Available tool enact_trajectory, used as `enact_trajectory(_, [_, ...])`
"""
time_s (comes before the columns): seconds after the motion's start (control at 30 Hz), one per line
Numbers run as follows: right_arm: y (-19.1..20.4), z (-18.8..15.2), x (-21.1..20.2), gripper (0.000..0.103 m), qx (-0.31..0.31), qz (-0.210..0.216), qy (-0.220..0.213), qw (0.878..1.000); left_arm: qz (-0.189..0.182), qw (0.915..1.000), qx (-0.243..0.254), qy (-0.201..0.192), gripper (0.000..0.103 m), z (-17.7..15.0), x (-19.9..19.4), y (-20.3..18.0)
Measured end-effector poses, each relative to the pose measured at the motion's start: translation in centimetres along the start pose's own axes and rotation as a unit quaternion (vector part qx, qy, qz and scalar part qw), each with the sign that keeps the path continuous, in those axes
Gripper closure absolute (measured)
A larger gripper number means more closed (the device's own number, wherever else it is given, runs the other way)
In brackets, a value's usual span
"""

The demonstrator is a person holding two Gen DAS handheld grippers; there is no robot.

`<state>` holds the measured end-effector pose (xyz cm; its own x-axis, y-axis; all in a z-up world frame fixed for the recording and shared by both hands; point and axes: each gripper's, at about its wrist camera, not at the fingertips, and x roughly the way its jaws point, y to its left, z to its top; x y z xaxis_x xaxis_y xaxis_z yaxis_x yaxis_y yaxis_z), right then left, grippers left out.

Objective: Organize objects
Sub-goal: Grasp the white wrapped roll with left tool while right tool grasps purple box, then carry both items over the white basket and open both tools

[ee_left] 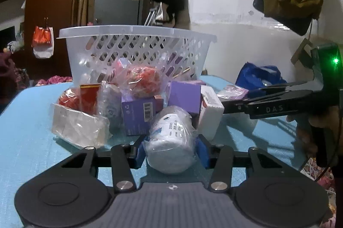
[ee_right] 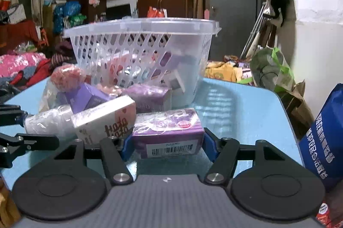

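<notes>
Nearest the left camera, the left gripper [ee_left: 171, 148] has its blue pads against both sides of a white bottle [ee_left: 171, 138] in clear wrap, pinching it as it lies on the blue table [ee_left: 27, 131]. Over on the right camera, the right gripper [ee_right: 167, 142] clamps a purple box [ee_right: 168, 133], barcode facing us, blue pads tight on both ends, box flat on the table [ee_right: 246, 110]. Just left of that box lies a white carton [ee_right: 107, 118] with brown lettering, leaning against the pile, and the wrapped bottle [ee_right: 47, 121] shows beyond it at the left gripper's tips. Back on the left view, the heap sits right behind the bottle: a purple carton [ee_left: 139, 114] with a barcode, a red packet [ee_left: 90, 97], a clear bag [ee_left: 79, 127] to the left, a wrapped red bundle [ee_left: 141, 80] on top. Behind the heap stands the white basket [ee_left: 137, 43], upright, lattice sides, several purple items visible through them. Right of the basket, a blue bag [ee_left: 259, 76] rests at the table's far edge.
</notes>
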<state>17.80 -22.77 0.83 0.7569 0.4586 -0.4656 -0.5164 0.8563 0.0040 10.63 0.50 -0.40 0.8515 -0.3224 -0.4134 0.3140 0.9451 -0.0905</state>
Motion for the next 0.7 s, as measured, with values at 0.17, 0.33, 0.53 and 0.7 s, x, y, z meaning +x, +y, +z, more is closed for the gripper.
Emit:
enact_trajectory(0.17, [-0.3,-0.4,-1.3,0.037,0.010,0.002,-0.047,0.999,-0.008,0.9993,-0.021,-0.031,0.051,-1.1,-1.4,1.0])
enact_trajectory(0.33, [-0.5,-0.8,-2.4,0.037,0.022,-0.008,-0.094,0.995,-0.008,0.9965,-0.029,-0.078,0.051,-2.2,-4.0,2.0])
enact_trajectory(0.53, [0.0,-0.8,-2.5,0.037,0.012,-0.017,-0.111,0.994,0.008,0.9915,-0.050,-0.120,0.051,-2.2,-6.2,4.1])
enact_trajectory(0.7, [0.0,-0.8,-2.5,0.037,0.011,-0.016,-0.117,0.993,0.015,0.9901,-0.057,-0.127,0.051,-1.9,-6.4,5.0])
